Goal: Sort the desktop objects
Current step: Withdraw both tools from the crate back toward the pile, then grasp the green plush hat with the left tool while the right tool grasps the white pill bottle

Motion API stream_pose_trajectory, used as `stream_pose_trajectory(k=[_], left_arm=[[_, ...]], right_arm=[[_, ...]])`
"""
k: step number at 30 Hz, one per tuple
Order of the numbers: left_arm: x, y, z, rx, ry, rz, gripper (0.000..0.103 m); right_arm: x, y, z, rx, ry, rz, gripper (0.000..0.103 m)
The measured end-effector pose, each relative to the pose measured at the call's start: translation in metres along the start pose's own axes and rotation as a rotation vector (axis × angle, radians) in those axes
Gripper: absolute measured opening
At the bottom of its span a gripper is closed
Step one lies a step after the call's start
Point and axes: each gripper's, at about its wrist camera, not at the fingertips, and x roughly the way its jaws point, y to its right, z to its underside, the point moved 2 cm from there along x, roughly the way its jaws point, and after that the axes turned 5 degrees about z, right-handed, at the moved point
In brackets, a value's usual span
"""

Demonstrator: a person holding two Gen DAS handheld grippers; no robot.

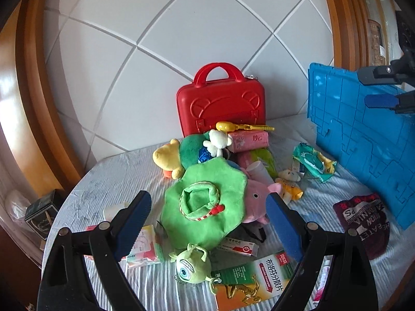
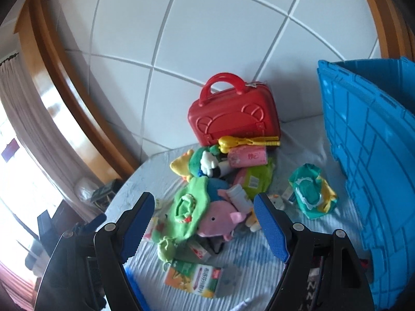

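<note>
Left tongs (image 1: 208,223): I hold them wide apart, nothing between the pads, hanging over the near side of the heap. Right tongs (image 2: 205,223): likewise spread and empty, aimed at the same heap from a little to the side.

Nearest items, on the striped table (image 1: 124,165):
- orange-and-green medicine box (image 1: 249,282), lying flat at the near edge;
- one-eyed green plush (image 1: 193,267), just beside that box;
- tissue pack (image 1: 144,248), under my left finger.

Middle of the heap:
- green plush hat (image 1: 205,202), draped over a pink pig plush (image 1: 255,202);
- small bear doll (image 1: 289,184) just beside the pig;
- teal wipes pack (image 1: 312,162), apart to the right.

Far end:
- yellow-and-green plush (image 1: 179,155), pink box (image 1: 249,140), yellow clip (image 1: 243,127);
- red case (image 1: 220,98) standing against the tiled wall;
- blue crate (image 2: 371,171) on the right, probably a sorting bin.

Step in hand, as I judge it: the approach, nothing yet picked. Next I need to choose one piece, likely the hat on top, and close on it alone.
</note>
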Motion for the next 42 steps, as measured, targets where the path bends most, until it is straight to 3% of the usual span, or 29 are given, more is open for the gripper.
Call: stream_pose_trajectory(k=[12,17,26,35,38,42], left_arm=[[0.1,0.011,0.05,0.014,-0.147,0.067,0.091],[0.134,0.007,0.065,0.001,-0.218,0.072,0.091],[0.169,-0.005,0.063,-0.027,-0.245,0.109,0.091],[0.189,-0.011,0.075,-0.014,-0.301,0.082,0.091],[0.189,-0.019,0.069,-0.027,-0.282,0.07,0.091],[0.189,-0.026,0.063,-0.017,-0.279,0.059,0.09]], right_arm=[[0.127,0.034,0.004,-0.032,-0.19,-0.002,0.079],[0.184,0.036,0.019,-0.13,-0.275,0.023,0.079],[0.277,0.037,0.031,-0.29,-0.412,0.043,0.072],[0.312,0.049,0.032,-0.232,-0.465,-0.001,0.066],[0.315,0.053,0.029,-0.217,-0.465,-0.004,0.06],[0.317,0.053,0.029,-0.217,-0.465,0.004,0.06]])
